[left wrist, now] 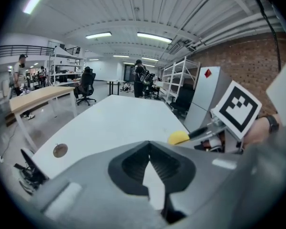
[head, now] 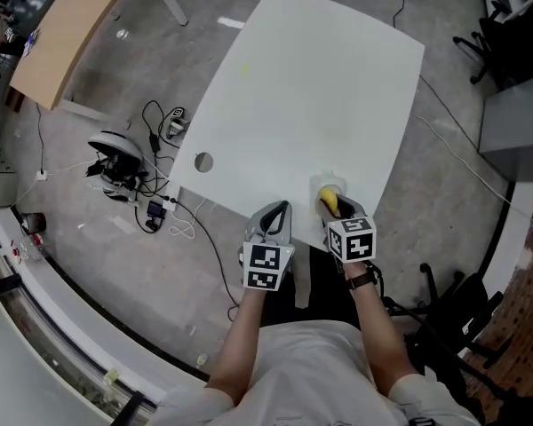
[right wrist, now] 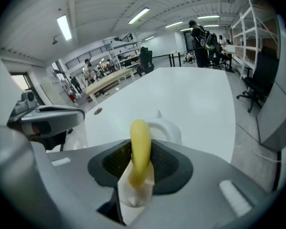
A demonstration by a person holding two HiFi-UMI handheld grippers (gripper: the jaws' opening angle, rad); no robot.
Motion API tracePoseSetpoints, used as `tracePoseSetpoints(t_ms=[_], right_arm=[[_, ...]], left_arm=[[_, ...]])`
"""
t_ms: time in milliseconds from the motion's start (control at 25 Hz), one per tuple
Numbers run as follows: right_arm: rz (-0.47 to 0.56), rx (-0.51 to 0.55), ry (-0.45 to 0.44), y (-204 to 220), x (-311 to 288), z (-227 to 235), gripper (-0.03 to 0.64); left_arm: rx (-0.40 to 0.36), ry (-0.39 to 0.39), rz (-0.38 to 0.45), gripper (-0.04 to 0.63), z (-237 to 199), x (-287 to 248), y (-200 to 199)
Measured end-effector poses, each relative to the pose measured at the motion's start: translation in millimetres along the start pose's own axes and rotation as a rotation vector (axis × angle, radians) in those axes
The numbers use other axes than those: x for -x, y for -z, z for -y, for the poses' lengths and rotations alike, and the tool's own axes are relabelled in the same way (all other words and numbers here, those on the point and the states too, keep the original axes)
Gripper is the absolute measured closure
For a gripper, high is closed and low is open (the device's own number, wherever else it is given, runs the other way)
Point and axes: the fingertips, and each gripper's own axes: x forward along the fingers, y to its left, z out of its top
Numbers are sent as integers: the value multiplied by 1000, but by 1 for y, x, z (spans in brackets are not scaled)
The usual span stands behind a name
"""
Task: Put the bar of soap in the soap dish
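A yellow bar of soap (right wrist: 139,147) stands on edge between the pads of my right gripper (right wrist: 140,162), which is shut on it. In the head view the soap (head: 328,202) hangs just over a white soap dish (head: 332,185) near the front edge of the white table (head: 311,96). The right gripper view shows the dish (right wrist: 166,129) right behind the soap. My left gripper (head: 276,213) hovers at the table's front edge, left of the right gripper (head: 334,209). Its jaws (left wrist: 150,149) meet at the tips with nothing between them.
A round cable hole (head: 203,161) sits in the table's left part. On the floor to the left lie cables and a device (head: 115,162). A wooden table (head: 71,25) stands far left, a grey cabinet (head: 515,122) at the right.
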Motion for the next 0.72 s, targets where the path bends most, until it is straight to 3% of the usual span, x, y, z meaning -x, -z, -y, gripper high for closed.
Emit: tracePoseSetpoints(t_ms=[160,560,640,720], right_arm=[[-30,83,74,2,-2,9,422],[70,42,148,-29,27,23,410],[140,56,137,-55,41,13,435],[236,76,99,-86,56,-6,549]], left_arm=[[6,-6,1,595,2,0,0],[4,-21,54,595,-3,29,-23],[-8,-28,92,595,-11,38,-40],[-23,-35,142,595,-20,46,-61]])
